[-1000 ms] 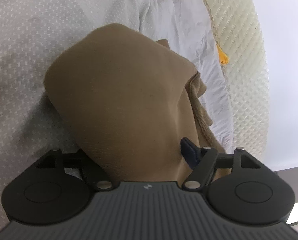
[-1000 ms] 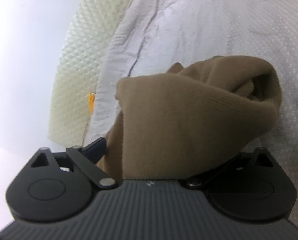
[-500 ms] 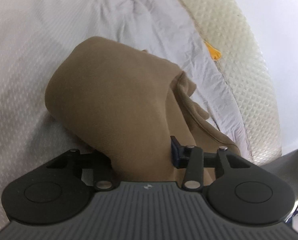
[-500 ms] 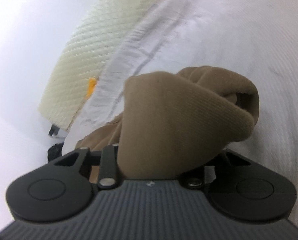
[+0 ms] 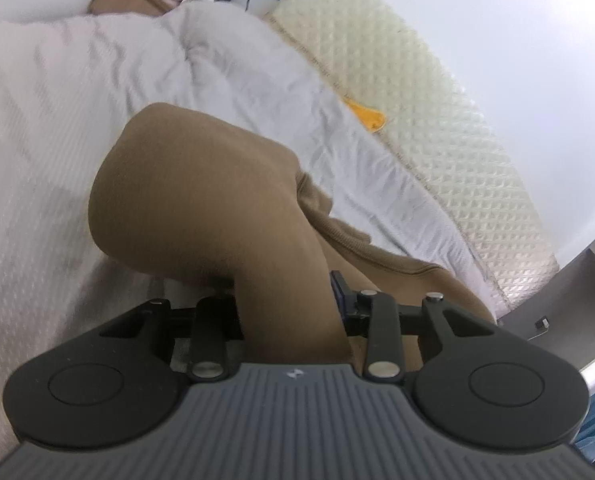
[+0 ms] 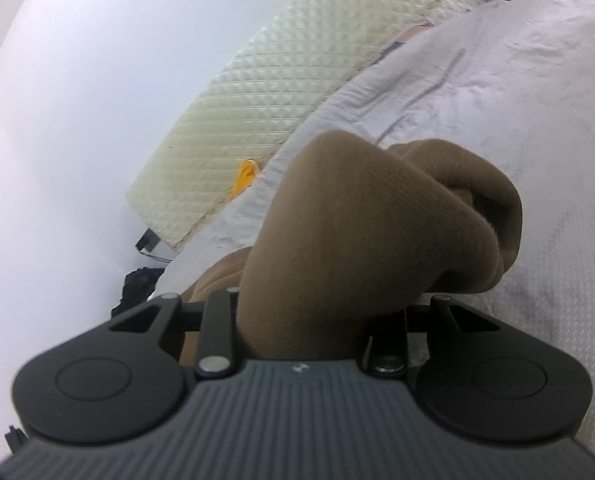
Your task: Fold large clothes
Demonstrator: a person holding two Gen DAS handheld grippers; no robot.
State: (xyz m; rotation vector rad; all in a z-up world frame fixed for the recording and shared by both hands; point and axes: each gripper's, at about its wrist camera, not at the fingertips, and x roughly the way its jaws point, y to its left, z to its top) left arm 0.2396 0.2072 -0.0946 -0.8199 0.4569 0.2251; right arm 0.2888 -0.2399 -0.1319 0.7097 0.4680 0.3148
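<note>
Two grippers hold the same brown garment at once, each clamped on a thick bunch of it: the left gripper has just been closing, with cloth pinched between its jaws, and so has the right gripper. Gripping two separate points probably lets the person raise and spread the piece before laying a fold. Most of the garment bulges just above the white bedspread, with a ribbed edge trailing toward the quilted mattress beside the bedspread's far edge.
</note>
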